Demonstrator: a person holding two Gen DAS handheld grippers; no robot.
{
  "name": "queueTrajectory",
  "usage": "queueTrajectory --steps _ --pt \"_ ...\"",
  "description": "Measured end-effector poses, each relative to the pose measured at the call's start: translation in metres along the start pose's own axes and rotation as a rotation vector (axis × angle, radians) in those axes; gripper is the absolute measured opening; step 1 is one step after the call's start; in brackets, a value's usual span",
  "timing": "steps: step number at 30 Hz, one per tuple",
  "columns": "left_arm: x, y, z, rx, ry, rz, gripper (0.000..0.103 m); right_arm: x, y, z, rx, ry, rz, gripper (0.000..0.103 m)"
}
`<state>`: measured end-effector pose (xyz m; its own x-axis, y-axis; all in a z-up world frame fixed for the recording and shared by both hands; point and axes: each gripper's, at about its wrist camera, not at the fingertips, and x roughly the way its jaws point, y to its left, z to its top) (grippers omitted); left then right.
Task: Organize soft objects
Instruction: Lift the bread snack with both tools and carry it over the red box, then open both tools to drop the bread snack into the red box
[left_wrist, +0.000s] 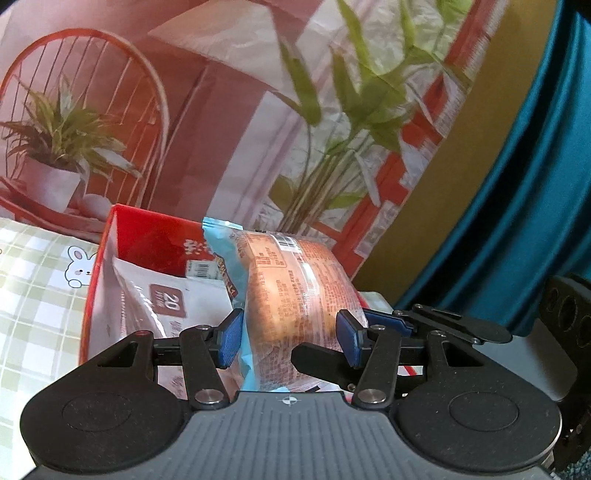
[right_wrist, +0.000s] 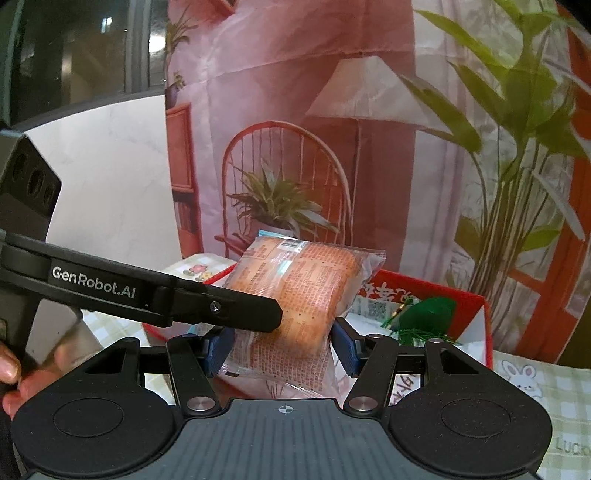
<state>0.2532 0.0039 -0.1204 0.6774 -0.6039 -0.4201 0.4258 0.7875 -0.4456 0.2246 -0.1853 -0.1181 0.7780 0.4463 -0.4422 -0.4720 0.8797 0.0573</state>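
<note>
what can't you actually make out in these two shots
- Red box floor: both views, hidden by the bread packet and tools.
- Packet's lower end: left wrist view, behind the left tool.
- Packet print: too small.
- Green item: right wrist view, too small to identify.

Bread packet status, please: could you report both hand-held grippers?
Left hand-held gripper and right hand-held gripper both clamp bread packet. Held above red box. Nothing blocking.
</note>
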Motion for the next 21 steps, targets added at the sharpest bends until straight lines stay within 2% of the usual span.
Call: queueTrajectory --steps 5,12,14,17,19,21 --pt "0.011 0.025 0.012 -0.047 -0.012 0.014 0.056 0.029 -0.001 0.011 0.016 0.011 0.007 0.054" --pt "0.027 0.058 0.022 -0.121 -0.011 0.061 0.056 0.077 -0.008 0.023 0.112 0.067 0.017 0.054" --pt "0.029 0.06 0.023 -0.104 -0.038 0.109 0.058 0.088 -0.01 0.024 0.13 0.084 -0.009 0.054" --pt "0.03 0.062 0.023 -0.098 -0.04 0.127 0.06 0.101 -0.016 0.021 0.19 0.109 -0.043 0.053" --pt "0.03 0.061 0.024 -0.086 -0.044 0.149 0.064 0.106 -0.022 0.02 0.229 0.12 -0.075 0.053" --pt "0.028 0.06 0.025 -0.073 -0.047 0.17 0.073 0.107 -0.025 0.02 0.234 0.13 -0.112 0.053"
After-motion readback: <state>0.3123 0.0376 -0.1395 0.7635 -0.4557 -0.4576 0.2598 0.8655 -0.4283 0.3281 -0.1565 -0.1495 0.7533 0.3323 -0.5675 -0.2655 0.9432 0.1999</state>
